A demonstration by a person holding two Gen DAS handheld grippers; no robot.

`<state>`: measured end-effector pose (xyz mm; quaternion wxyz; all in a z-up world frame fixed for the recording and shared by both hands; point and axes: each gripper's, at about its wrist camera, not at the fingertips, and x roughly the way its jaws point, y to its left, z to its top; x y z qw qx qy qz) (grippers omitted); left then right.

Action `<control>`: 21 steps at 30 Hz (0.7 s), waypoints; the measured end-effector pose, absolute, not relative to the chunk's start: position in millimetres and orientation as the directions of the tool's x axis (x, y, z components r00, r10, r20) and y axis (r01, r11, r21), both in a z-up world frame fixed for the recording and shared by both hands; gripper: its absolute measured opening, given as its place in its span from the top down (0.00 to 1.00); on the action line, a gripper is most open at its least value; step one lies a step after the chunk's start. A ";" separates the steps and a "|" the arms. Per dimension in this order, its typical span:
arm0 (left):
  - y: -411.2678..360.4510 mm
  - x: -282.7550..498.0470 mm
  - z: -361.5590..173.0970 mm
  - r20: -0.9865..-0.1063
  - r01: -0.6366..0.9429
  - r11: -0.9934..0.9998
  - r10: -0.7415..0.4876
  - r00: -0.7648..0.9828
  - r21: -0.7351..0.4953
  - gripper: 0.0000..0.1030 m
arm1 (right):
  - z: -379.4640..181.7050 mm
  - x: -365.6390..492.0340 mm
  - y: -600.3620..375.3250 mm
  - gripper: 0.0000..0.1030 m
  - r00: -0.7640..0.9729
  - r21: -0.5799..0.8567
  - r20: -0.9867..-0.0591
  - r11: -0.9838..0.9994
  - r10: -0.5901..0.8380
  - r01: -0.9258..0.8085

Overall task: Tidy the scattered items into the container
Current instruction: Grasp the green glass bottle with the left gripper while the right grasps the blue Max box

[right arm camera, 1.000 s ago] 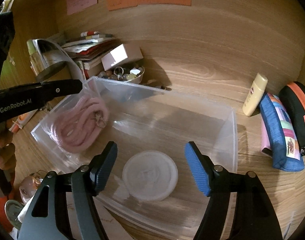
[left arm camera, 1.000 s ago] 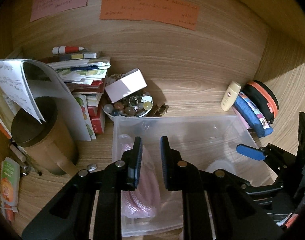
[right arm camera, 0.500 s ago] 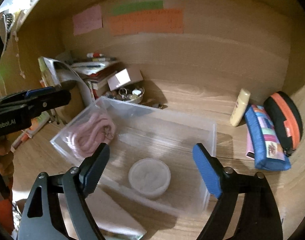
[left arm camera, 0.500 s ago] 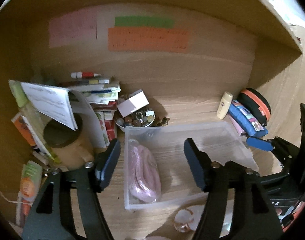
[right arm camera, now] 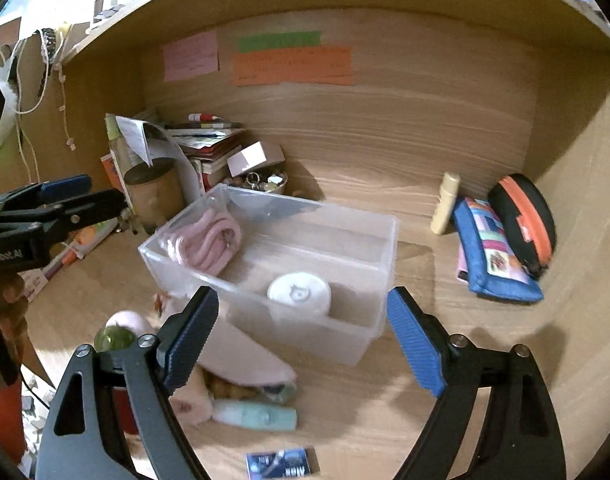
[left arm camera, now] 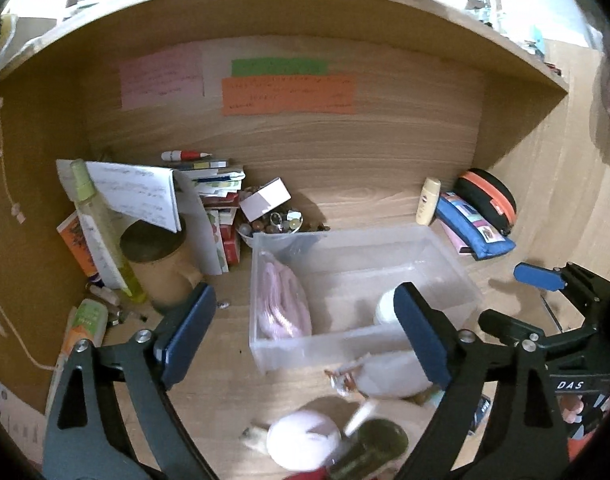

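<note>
A clear plastic container [left arm camera: 449, 264] [right arm camera: 385, 240] sits mid-desk. It holds a bagged pink rope [left arm camera: 283, 304] [right arm camera: 205, 240] at its left end and a round white jar [right arm camera: 299, 294] [left arm camera: 385, 308]. My left gripper [left arm camera: 305, 336] is open and empty, pulled back above the container's near wall. My right gripper [right arm camera: 301, 336] is open and empty, near the container's front corner. Scattered in front lie a pale pink pouch [right arm camera: 245, 360] [left arm camera: 389, 372], a mint tube [right arm camera: 257, 416], a pink round item [left arm camera: 303, 444], a green ball [right arm camera: 113, 340] and a small blue box [right arm camera: 281, 462].
At the back left are stacked books [left arm camera: 217, 184], a brown mug [left arm camera: 161, 268] and a bowl of trinkets [left arm camera: 273, 222]. At the back right are a cream bottle [right arm camera: 445, 204], a blue pencil case [right arm camera: 493, 256] and a black-orange case [right arm camera: 525, 216]. Wooden walls enclose the desk.
My left gripper opened, leaving the pink rope in the container, and both grippers drew back and up. The scattered items in front came into view.
</note>
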<state>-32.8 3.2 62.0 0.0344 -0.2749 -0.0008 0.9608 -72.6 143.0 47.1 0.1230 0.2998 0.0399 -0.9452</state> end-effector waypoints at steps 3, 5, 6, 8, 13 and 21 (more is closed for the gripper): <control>3.9 -17.2 59.9 -0.529 -0.067 -0.998 0.068 -0.846 -0.021 0.11 | 45.6 -58.7 147.4 0.18 -0.791 -0.008 -0.579 -0.969 -0.197 0.247; 3.7 -9.1 57.9 -0.533 -0.069 -0.997 0.071 -0.843 -0.024 0.11 | 43.9 -51.1 149.6 0.18 -0.792 -0.012 -0.581 -0.971 -0.189 0.240; 4.2 -5.2 55.7 -0.537 -0.071 -0.997 0.074 -0.840 -0.026 0.11 | 43.0 -46.8 150.8 0.18 -0.792 -0.014 -0.582 -0.971 -0.185 0.237; 5.4 0.3 50.8 -0.549 -0.077 -0.997 0.081 -0.832 -0.031 0.11 | 39.6 -39.2 151.8 0.18 -0.790 -0.019 -0.586 -0.972 -0.178 0.232; 10.0 17.6 32.3 -0.581 -0.079 -0.997 0.073 -0.810 -0.016 0.11 | 24.3 -24.9 153.2 0.18 -0.773 -0.021 -0.612 -0.974 -0.167 0.227; 16.4 33.0 2.6 -0.637 -0.103 -0.994 0.095 -0.765 -0.025 0.11 | -16.0 -13.6 145.7 0.18 -0.698 -0.002 -0.692 -0.967 -0.183 0.256</control>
